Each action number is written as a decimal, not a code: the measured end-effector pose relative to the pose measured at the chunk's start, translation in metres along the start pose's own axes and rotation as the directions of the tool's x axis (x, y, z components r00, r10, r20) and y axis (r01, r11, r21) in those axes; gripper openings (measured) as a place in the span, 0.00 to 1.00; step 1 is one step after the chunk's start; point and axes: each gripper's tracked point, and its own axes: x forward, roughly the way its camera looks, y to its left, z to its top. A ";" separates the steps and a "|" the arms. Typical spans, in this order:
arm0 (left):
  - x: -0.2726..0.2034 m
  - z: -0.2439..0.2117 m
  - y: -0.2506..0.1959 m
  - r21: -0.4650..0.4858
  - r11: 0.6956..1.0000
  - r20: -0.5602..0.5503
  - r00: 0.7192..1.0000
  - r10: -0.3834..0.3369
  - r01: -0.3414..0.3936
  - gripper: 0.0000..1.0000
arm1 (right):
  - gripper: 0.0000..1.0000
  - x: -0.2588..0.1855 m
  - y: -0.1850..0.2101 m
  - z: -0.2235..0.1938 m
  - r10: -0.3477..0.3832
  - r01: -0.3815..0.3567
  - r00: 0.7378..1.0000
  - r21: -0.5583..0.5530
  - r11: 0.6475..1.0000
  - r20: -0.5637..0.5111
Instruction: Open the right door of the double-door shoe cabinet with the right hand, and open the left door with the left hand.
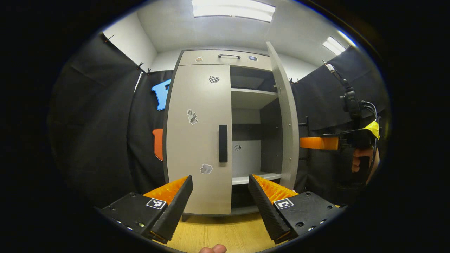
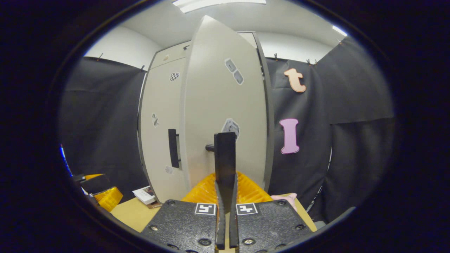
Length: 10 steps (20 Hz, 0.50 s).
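A: Standing upright on the wooden floor [image 1: 225,235], the shoe cabinet [image 1: 197,140] fills the middle of the left gripper view, its long axis vertical, front turned toward the camera. The right door [image 1: 284,119] is swung out edge-on; the left door [image 1: 195,137] lies flat and closed, with its dark vertical handle [image 1: 223,143] near the inner edge.

B: And inside?

A: Behind the swung door I see shelves [image 1: 253,93], one high and one low [image 1: 255,178], with nothing I can make out on them. A small sticker [image 1: 237,148] sits on the back panel. The lowest part is too dark to read.

B: The grippers?

A: The left gripper [image 1: 220,186] hangs in front of the closed door, jaws wide apart, gripping nothing. The right gripper [image 2: 225,182] has its fingers pressed together on the right door's handle [image 2: 225,158], a dark upright bar rising between them in the right gripper view. From the left gripper view it appears far right, a hand [image 1: 360,160] on it; its tips are hidden behind the door's edge.

B: Anything else?

A: A drawer [image 1: 225,58] tops the cabinet. Small things lie by the cabinet's foot in the right gripper view, too small to name.
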 end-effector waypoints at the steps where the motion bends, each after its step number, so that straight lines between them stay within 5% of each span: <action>1: 0.001 0.000 0.000 0.000 1.000 0.000 1.000 0.002 -0.002 0.95 | 0.08 -0.003 -0.006 0.000 -0.010 0.010 1.000 0.003 1.000 -0.001; 10: 0.015 -0.008 -0.003 -0.021 1.000 -0.012 1.000 -0.001 0.001 0.95 | 0.05 -0.019 -0.053 0.001 -0.102 0.102 0.995 -0.005 0.995 0.010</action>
